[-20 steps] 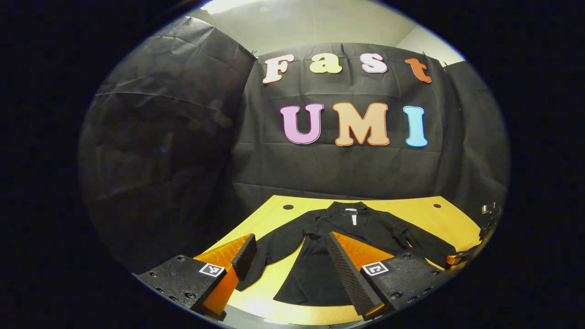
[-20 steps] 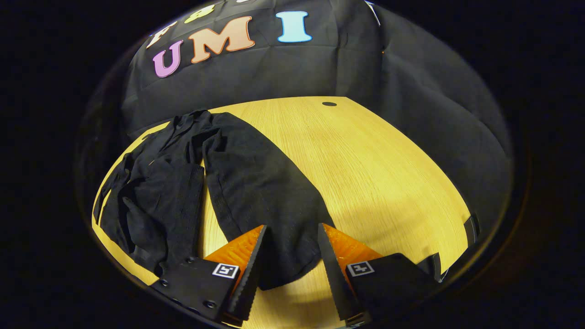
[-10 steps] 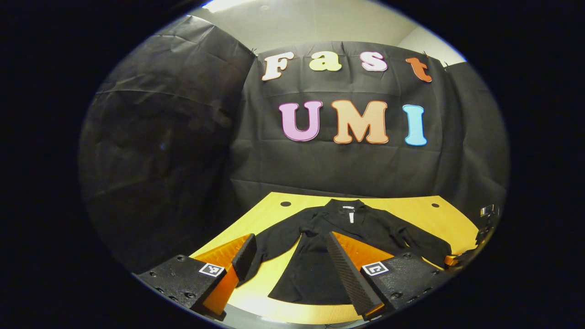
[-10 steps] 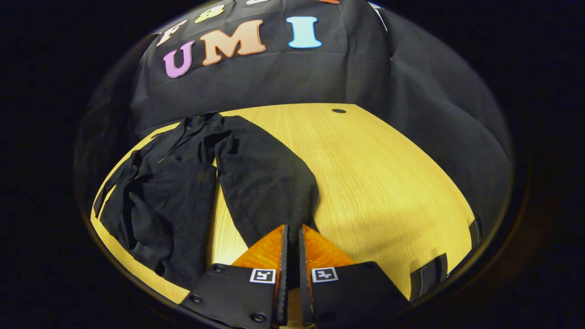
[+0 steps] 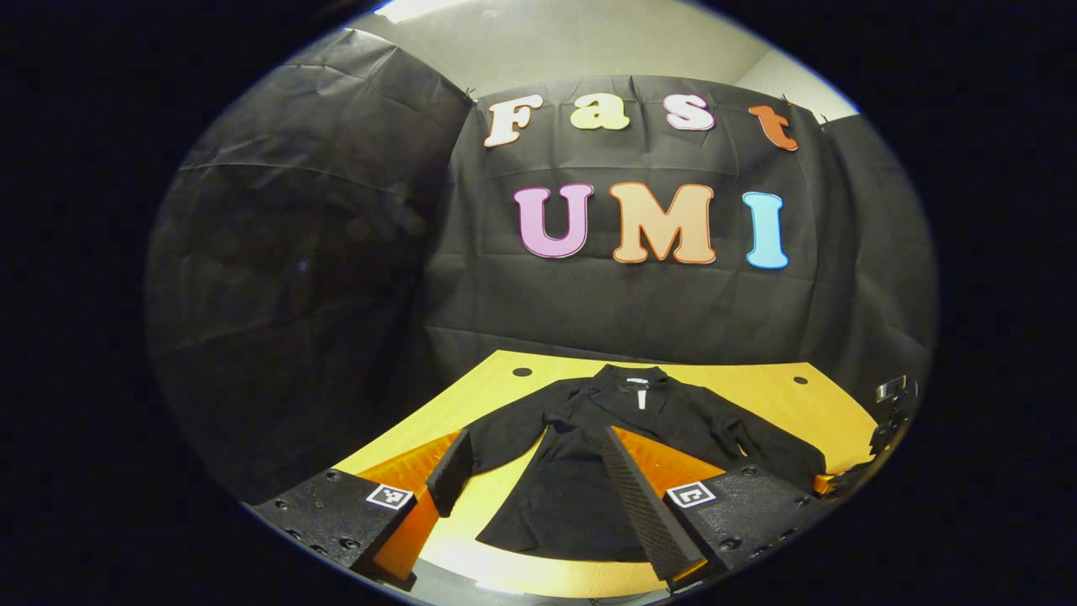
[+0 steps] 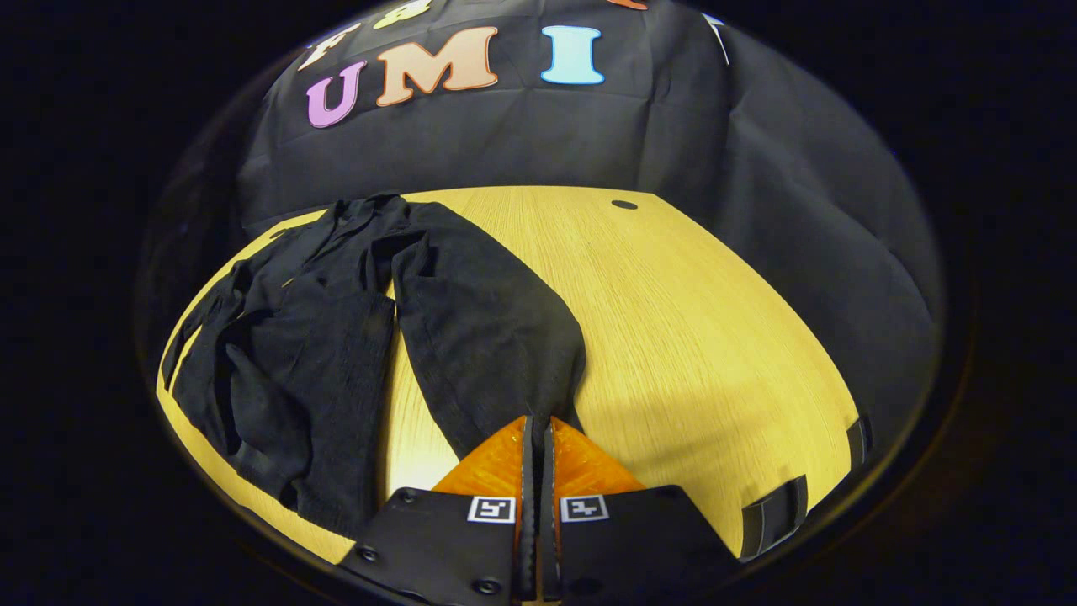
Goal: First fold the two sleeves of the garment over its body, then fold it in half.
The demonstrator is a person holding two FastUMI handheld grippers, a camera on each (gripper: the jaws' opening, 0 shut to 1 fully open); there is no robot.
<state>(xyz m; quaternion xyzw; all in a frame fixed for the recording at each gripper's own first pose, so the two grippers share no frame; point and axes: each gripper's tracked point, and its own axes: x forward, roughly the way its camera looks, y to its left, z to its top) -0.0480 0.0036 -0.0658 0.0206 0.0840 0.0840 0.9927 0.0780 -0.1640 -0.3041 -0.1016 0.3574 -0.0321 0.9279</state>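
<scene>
Garment [image 6: 336, 337] sleeve [image 6: 488, 337] now pinched tighter by right tool [image 6: 535, 438].

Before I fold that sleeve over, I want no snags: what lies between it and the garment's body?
Only a bare wedge of table parts the sleeve from the body, in the right gripper view.

Left hand-held gripper [image 5: 530, 475], right hand-held gripper [image 6: 537, 438], black screwed bodies, square black-and-white markers, ridged fingers [image 5: 639, 505]

Garment [image 5: 589, 471] — plain black, white tag at collar. Table [image 6: 698, 337] — yellow wood grain, dark round holes. Ahead of the grippers, black wall [image 5: 639, 311].
</scene>
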